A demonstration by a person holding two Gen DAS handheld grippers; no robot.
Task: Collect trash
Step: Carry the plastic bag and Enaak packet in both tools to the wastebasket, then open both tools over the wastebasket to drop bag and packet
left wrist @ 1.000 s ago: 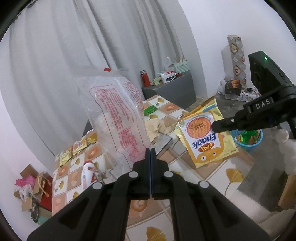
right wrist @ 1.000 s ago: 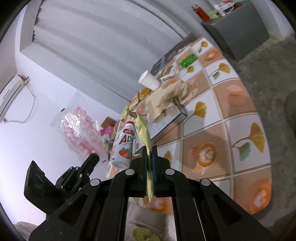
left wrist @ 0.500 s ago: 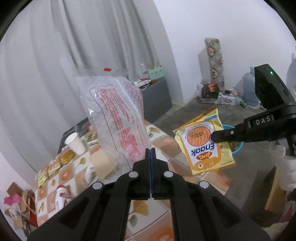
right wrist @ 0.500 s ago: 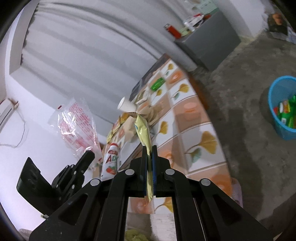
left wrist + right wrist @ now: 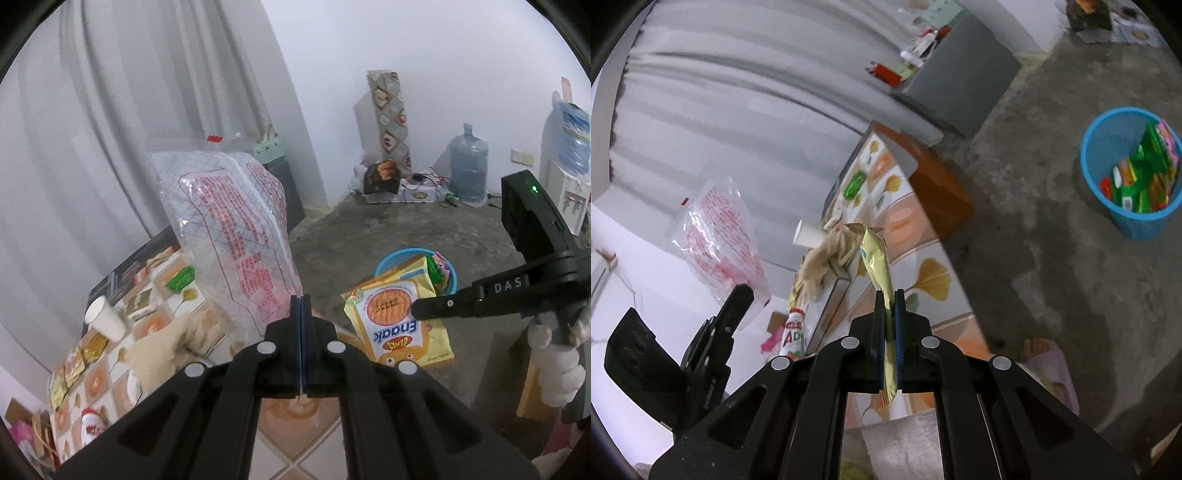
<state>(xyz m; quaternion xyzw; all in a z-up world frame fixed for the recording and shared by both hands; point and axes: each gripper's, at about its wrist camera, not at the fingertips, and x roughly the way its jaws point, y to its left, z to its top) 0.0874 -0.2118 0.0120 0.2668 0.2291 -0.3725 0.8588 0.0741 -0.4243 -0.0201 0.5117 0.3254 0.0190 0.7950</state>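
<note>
My left gripper (image 5: 301,301) is shut on the lower edge of a clear plastic bag with red print (image 5: 236,236), which stands up in front of it; the same bag (image 5: 720,236) shows at the left of the right wrist view. My right gripper (image 5: 890,295) is shut on a yellow Enaak snack packet (image 5: 877,258), seen edge-on here and face-on (image 5: 395,325) in the left wrist view, where the right gripper (image 5: 417,314) reaches in from the right. A blue bin (image 5: 1126,170) holding green wrappers stands on the floor, partly hidden behind the packet in the left wrist view (image 5: 391,258).
A low tiled table (image 5: 923,280) carries a paper cup (image 5: 105,323), a green wrapper (image 5: 181,280), crumpled brown paper (image 5: 827,258), small sachets (image 5: 79,360) and a strawberry drink bottle (image 5: 792,336). A grey cabinet (image 5: 956,88) and a water jug (image 5: 469,170) stand on the concrete floor.
Both grippers have swung right, away from the table and over the floor, carrying the bag and the packet. The blue bin has come into both views.
</note>
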